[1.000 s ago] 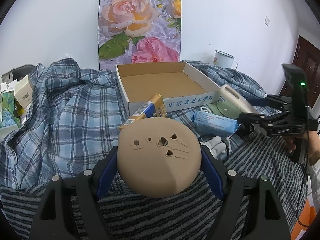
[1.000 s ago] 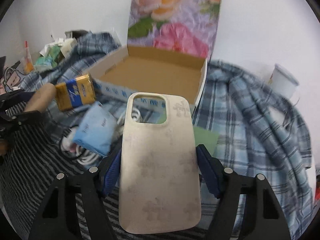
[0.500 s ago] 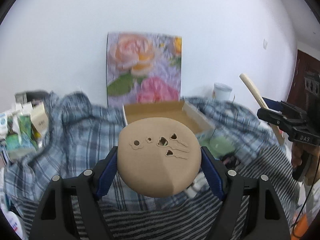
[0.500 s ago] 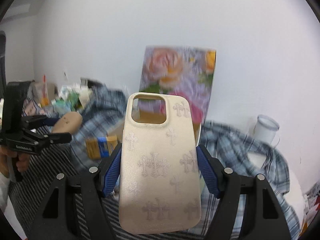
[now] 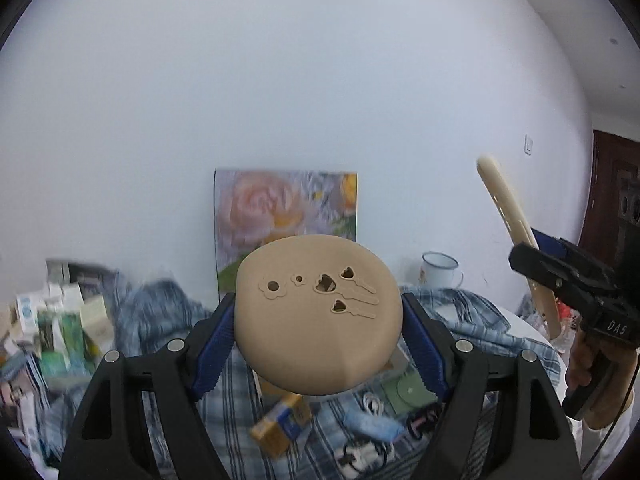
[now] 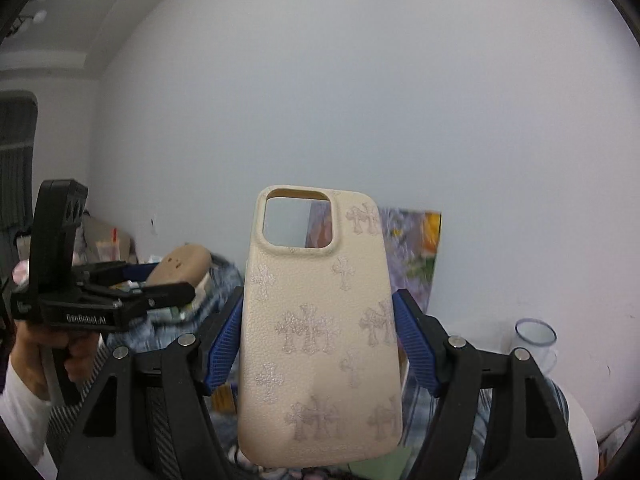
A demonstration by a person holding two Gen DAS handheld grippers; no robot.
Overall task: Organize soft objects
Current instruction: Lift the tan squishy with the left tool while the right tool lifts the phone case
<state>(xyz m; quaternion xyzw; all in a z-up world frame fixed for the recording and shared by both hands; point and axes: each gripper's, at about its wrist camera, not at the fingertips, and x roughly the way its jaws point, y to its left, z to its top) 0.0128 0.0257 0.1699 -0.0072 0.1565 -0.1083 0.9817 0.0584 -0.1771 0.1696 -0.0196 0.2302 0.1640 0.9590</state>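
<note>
Tan pad [image 5: 318, 320], round and domed with flower and heart cut-outs on top, sits clamped between the blue pads [image 5: 212, 350] of the left hand-held gripper [image 5: 318, 344], which presses on its two sides; the pad is held up in the air, clear of the clutter below. In the right wrist view the same pad [image 6: 180, 264] shows edge-on in that gripper [image 6: 160, 288], with a hand [image 6: 52, 344] on the grip.

The phone case [image 6: 320, 328], cream with pale cross patterns and a camera cut-out at its top, stands upright between the blue pads [image 6: 222, 344] of the right hand-held gripper [image 6: 320, 356], gripped on its long edges and also held aloft. From the left wrist it appears side-on as a thin curved strip [image 5: 516, 232] rising from that gripper [image 5: 548, 280].

Below and behind lie a blue plaid cloth [image 5: 472, 312], a yellow-blue box [image 5: 280, 424], a blue packet [image 5: 370, 424], white cables [image 5: 360, 456] and a green item [image 5: 408, 390]. A floral picture [image 5: 286, 216] leans on the white wall, an enamel mug [image 5: 438, 272] to its right, and boxes [image 5: 52, 320] are heaped at the left.
</note>
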